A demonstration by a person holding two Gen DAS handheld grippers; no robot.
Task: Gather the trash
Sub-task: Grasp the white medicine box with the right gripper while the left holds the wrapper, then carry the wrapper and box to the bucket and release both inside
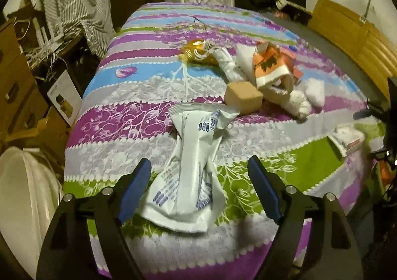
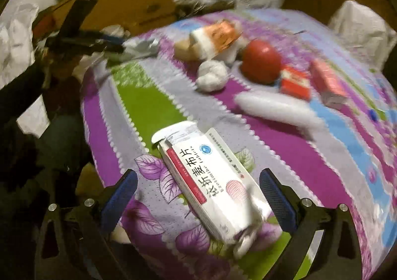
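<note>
While both lie on the striped cloth (image 1: 129,116), left tongs (image 1: 199,178) gape around a white wrapper (image 1: 192,168) and right tongs (image 2: 198,193) around a pillbox (image 2: 213,185), touching neither.

The tabletop (image 1: 139,116) wears a printed cloth — matt, woven, softly creased. On it a crumpled white wrapper (image 1: 191,156) looks like glossy plastic film, and the medicine box (image 2: 213,180) is smooth printed card — faintly shiny. The finger pads (image 1: 135,188) look blue, matt and finely textured.
</note>
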